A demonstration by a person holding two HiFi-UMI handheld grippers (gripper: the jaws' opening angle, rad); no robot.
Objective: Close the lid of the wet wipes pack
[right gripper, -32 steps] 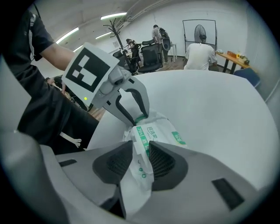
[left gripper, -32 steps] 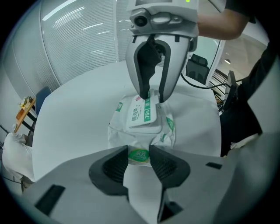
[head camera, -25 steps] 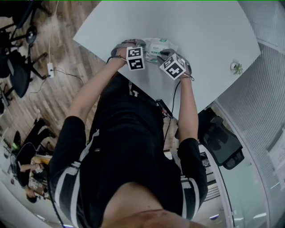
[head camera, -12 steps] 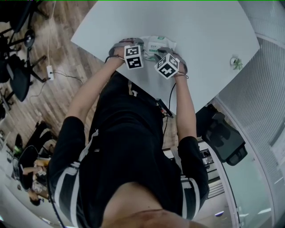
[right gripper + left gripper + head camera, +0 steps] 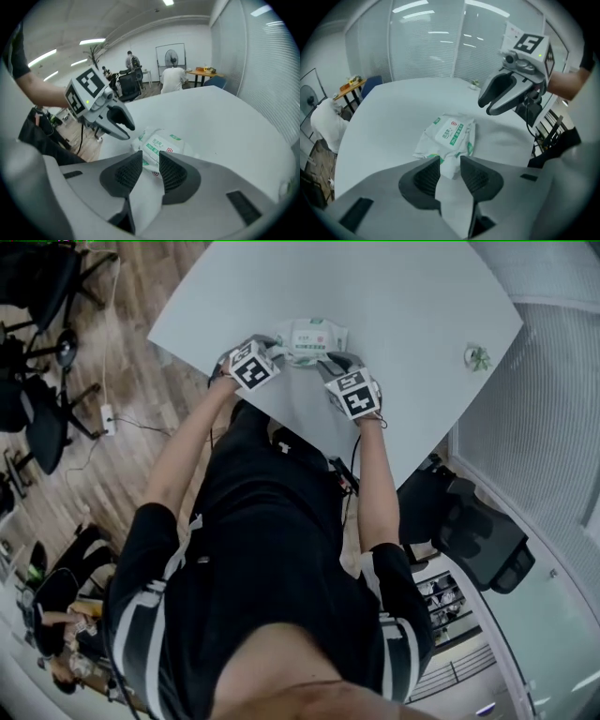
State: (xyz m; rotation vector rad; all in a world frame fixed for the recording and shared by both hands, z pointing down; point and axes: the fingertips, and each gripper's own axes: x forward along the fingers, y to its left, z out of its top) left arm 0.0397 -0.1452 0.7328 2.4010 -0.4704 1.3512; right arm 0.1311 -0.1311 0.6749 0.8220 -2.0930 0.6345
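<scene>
The wet wipes pack, white with green print, lies flat on the white table, and its label lid looks to lie flat on top. My left gripper hovers just off the pack's near-left corner. My right gripper hovers off its near-right corner. In the left gripper view the pack lies below and beyond the left gripper, whose jaws stand a little apart and bare. In the right gripper view the right gripper is opening its jaws, nothing between them, with the pack beyond.
A small green plant-like thing stands near the table's far right edge. The table's near edge runs just under both hands. Office chairs stand on the wood floor at left, and a black chair stands at right.
Both grippers have lifted off the pack and drawn back toward the person, each rolling. The pack, partly covered before, now shows whole between them.
</scene>
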